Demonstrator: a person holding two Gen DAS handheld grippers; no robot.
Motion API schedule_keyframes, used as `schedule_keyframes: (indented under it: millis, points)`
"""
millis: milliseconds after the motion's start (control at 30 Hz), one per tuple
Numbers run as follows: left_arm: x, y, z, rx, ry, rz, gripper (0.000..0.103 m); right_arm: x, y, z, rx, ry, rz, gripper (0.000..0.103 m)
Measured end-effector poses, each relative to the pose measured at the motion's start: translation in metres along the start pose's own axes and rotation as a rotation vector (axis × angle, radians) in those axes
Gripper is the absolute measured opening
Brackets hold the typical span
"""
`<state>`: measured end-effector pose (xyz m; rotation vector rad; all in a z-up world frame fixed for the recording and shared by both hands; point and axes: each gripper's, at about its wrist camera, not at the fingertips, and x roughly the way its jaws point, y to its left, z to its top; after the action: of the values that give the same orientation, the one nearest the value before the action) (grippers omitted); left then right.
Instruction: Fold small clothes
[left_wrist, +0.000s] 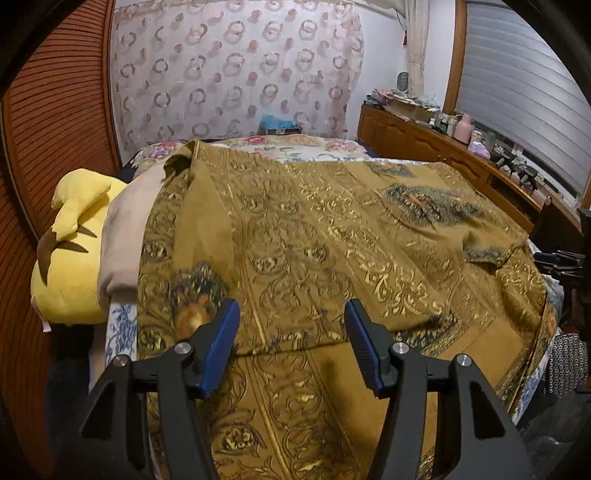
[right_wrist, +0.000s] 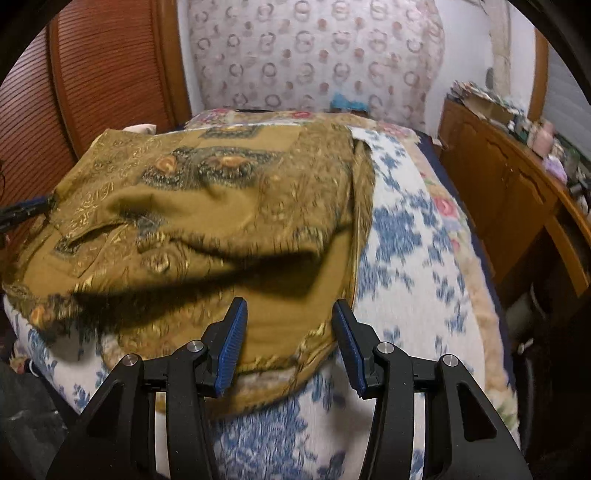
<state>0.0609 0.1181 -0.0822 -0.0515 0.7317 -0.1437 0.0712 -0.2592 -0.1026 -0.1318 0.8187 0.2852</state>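
A mustard-gold patterned garment (left_wrist: 314, 236) lies spread on the bed, with one layer folded over another near its front edge. My left gripper (left_wrist: 291, 314) is open and empty, just above the cloth. In the right wrist view the same garment (right_wrist: 221, 206) lies rumpled, its near fold lifted and casting a shadow. My right gripper (right_wrist: 290, 314) is open and empty over the garment's near right corner. The left gripper (right_wrist: 26, 210) shows at the far left edge of the right wrist view, by the cloth's edge.
The bed has a white-and-blue floral cover (right_wrist: 413, 258). A yellow plush toy (left_wrist: 70, 251) and a beige pillow (left_wrist: 125, 229) lie at the left. A wooden cabinet (left_wrist: 443, 151) cluttered with bottles runs along the right. A wooden headboard (right_wrist: 110, 74) stands at the left.
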Motion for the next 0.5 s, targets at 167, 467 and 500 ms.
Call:
schedule_keyframes:
  millis: [167,467,500]
  points:
    - [-0.007,0.003,-0.009,-0.021,-0.01,0.005,0.058,0.0,0.002,-0.009,0.004,0.006,0.017,0.037]
    - [-0.017,0.006,-0.018,-0.023,-0.016,0.036,0.058,-0.04,-0.014,-0.002,0.024,-0.112,0.056,0.003]
    - [-0.018,0.006,-0.019,-0.023,-0.018,0.041,0.058,-0.049,-0.02,-0.001,0.03,-0.129,0.043,0.003]
